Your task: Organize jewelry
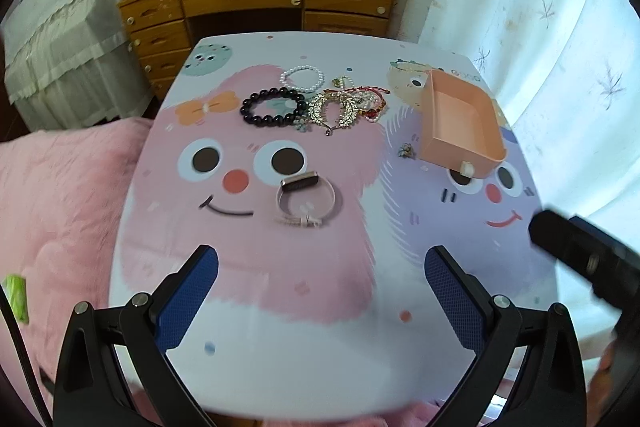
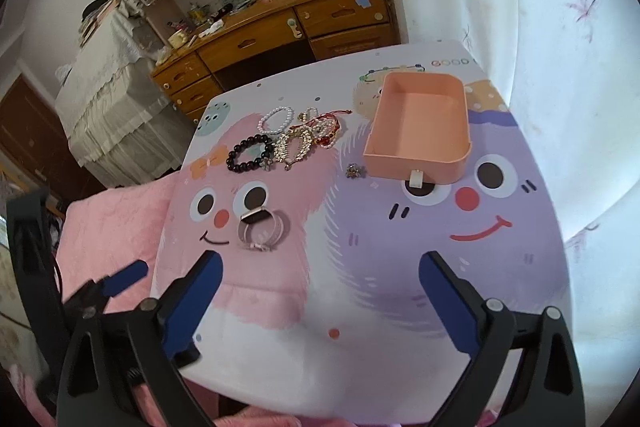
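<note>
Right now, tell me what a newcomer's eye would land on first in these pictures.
First the table, printed with big pink and purple cartoon faces. Then the empty peach tray at its far right, and left of it the jewelry cluster: a black bead bracelet, a pearl bracelet and a gold leaf piece. Nearer lies a pink watch, ahead of the open left gripper.

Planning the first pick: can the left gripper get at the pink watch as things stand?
Probably yes. The left gripper is open and empty, and the pink watch lies alone on the table just ahead of it, nothing between.
</note>
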A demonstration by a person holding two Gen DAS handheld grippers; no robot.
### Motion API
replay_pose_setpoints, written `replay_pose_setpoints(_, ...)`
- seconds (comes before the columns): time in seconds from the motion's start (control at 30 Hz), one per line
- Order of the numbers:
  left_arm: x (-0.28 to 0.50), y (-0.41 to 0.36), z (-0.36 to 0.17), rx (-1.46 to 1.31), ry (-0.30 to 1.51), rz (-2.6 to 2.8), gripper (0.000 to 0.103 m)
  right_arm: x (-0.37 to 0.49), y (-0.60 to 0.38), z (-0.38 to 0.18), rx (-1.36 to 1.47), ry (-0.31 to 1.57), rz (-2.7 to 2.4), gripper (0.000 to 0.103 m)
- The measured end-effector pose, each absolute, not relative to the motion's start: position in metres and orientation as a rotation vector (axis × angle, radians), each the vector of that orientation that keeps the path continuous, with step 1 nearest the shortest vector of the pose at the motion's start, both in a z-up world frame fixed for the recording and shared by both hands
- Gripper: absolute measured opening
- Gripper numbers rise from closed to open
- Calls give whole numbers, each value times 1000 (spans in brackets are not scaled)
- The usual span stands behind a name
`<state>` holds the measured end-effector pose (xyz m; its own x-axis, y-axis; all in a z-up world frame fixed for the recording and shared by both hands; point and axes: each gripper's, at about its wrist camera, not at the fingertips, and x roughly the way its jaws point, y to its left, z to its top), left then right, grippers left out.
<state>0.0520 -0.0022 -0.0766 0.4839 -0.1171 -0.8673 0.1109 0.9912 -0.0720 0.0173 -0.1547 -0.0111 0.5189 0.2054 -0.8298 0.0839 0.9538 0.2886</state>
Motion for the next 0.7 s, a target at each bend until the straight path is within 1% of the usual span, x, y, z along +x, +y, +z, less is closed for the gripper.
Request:
replay_pose_setpoints(0.13, 73, -9, -113, 21, 1017, -173, 102, 50, -157, -44, 318, 1055, 38, 90)
replay_pose_setpoints(0.23, 89, -15, -141, 76, 1005, -166, 102, 72, -160, -69, 347, 1089, 29, 82)
replay_pose_setpoints(0.43, 117, -20, -173, 114, 995, -160, 102, 118, -162, -110, 357, 1134, 2, 61)
replay_pose_setpoints(0.5, 123, -19, -179, 109, 998, -175, 102, 130, -159, -121, 349, 1148, 16, 50)
replay_pose_setpoints(0.57, 126, -18, -181, 104, 993, -182, 102, 141, -156, -130, 339, 1153, 34, 48)
replay_pose_setpoints(0.7, 135, -18, -189, 84, 1007, -198, 102, 155, -151, -145, 302, 1173, 26, 47)
